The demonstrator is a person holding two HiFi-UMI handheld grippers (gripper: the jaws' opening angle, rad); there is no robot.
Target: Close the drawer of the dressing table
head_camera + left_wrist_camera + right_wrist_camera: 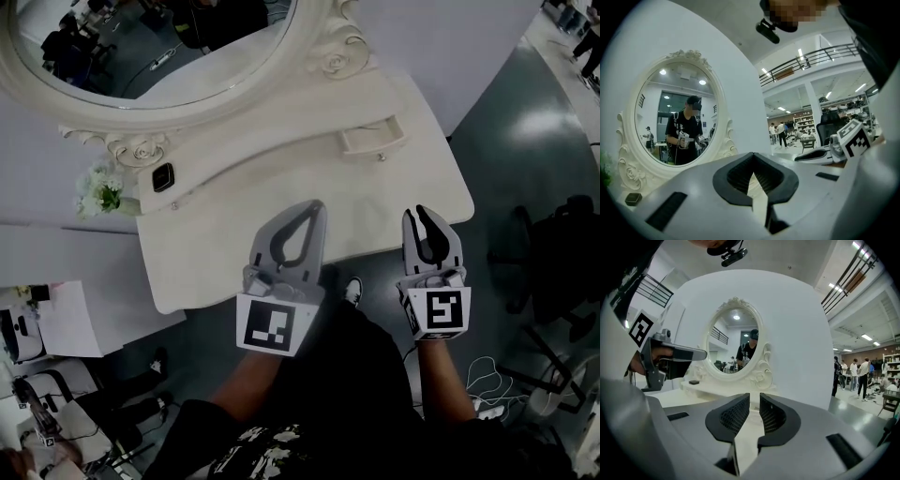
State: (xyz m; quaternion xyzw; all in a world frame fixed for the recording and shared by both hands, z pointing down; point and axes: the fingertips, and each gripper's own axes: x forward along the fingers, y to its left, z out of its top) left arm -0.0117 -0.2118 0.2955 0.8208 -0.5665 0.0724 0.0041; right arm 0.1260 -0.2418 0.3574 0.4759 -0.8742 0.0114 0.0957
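Closest to the camera, 2 bare forearms reach forward side by side from the bottom of the head view, each hand behind a cube with square markers. Both tools point towards the dressing table (234,220), roughly level and only slightly nose-down.

The left gripper (316,208) has its jaws closed tip to tip, and its own view shows only a small hollow behind the tips with nothing in it (753,157). The right gripper (419,216) stands well apart from it. Its jaws are parted by a narrow slot and nothing sits between the pads (754,404).

In the head view both sets of tips overlap the front edge of the white tabletop, the left near the middle and the right near the right end.

Farther back, on the raised shelf, the small drawer (373,139) sticks out from the shelf front to the right of the mirror base, clear of both tools. A small black object (163,177) lies at the shelf's left end, just beside a bunch of white flowers (101,192). Behind them rises the oval mirror (141,47) in its carved white frame.
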